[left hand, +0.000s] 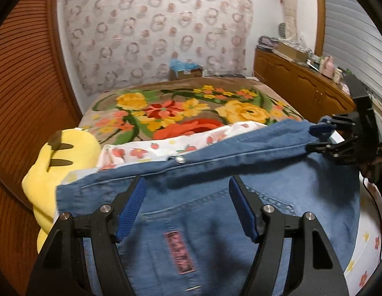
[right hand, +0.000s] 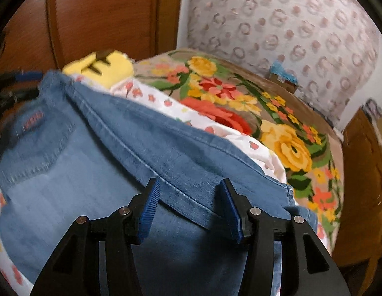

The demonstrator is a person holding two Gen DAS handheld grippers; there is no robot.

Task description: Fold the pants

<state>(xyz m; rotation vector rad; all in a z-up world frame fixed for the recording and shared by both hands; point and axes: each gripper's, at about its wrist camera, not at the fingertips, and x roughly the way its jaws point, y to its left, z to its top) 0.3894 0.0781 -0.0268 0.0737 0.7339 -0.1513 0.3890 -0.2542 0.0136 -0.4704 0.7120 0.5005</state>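
Blue denim pants (left hand: 240,192) lie on the bed, waistband up, with a metal button (left hand: 180,159) and a pink label (left hand: 178,252) on a back pocket. My left gripper (left hand: 186,194) is open just above the waist area, a finger on each side of the pocket. My right gripper (right hand: 188,197) is open over the waistband seam of the pants (right hand: 117,162). In the left wrist view the right gripper (left hand: 319,137) sits at the right end of the waistband. In the right wrist view the left gripper's fingers (right hand: 23,77) show at the far left.
A yellow plush toy (left hand: 58,162) lies left of the pants. A white flowered sheet (left hand: 166,145) and a floral blanket (left hand: 191,108) cover the bed. A wooden dresser (left hand: 302,86) stands at right, a wooden wardrobe (left hand: 23,98) at left.
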